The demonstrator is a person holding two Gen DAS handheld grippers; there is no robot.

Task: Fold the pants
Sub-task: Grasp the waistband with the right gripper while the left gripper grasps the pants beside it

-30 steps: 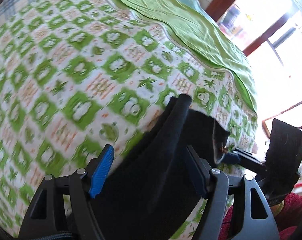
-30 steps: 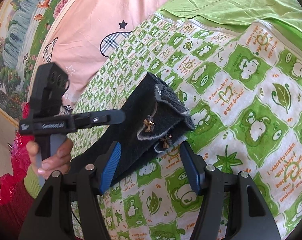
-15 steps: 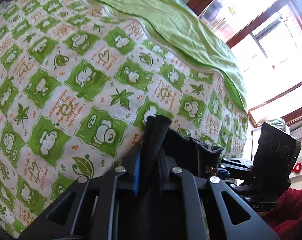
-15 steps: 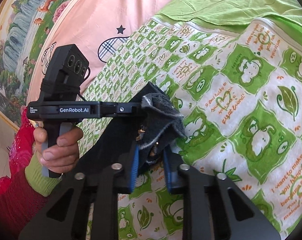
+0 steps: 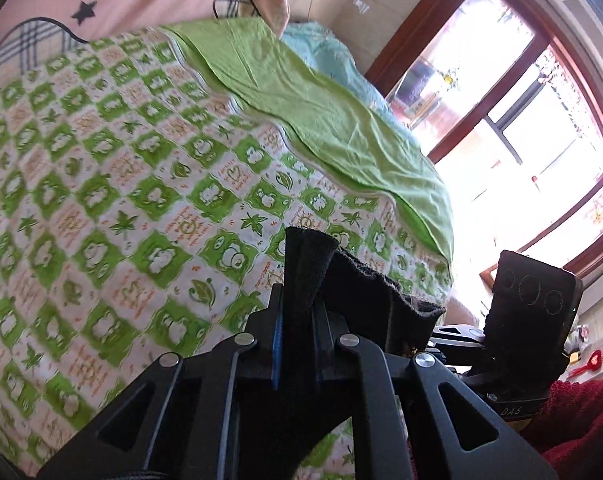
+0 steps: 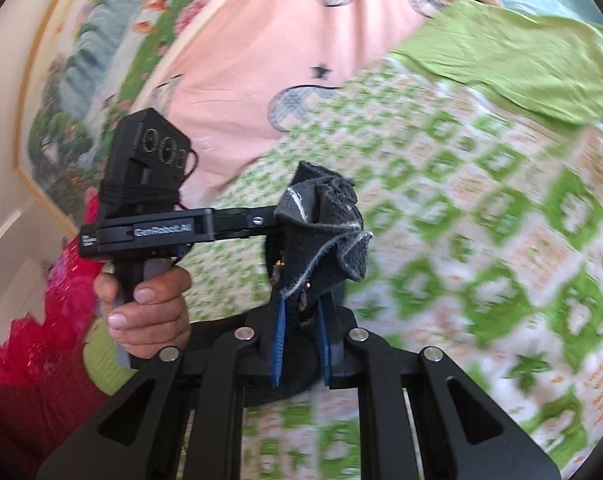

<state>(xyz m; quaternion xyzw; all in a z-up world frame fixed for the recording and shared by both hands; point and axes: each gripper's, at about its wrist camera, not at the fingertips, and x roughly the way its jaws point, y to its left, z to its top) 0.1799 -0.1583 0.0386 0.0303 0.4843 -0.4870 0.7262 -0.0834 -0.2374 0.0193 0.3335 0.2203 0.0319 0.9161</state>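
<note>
Both pairs of fingers are clamped on the pants, blue pads pressed narrow against black cloth. From the left wrist view, the left gripper pinches a thick folded edge of the pants, which stands up between its fingers and runs off to the right toward the right gripper, whose black body with three round marks sits close alongside. From the right wrist view, the right gripper grips a bunched end of the pants, the grey inner side and pale seams turned outward, small metal studs just showing near the pads. The left gripper comes in level from the left and meets the same bunch of cloth, so the two tools hold the garment almost side by side. The pants are lifted, held up over the bed rather than lying flat on it.

The left hand wraps the handle of its tool, with a red sleeve behind it. Below the cloth spreads a green and white patterned blanket, blurred in the right wrist view. A plain green sheet lies along its far side, with pale blue bedding beyond. A pink cloth with plaid shapes and stars covers the head end. A brown-framed window glares bright to the right.
</note>
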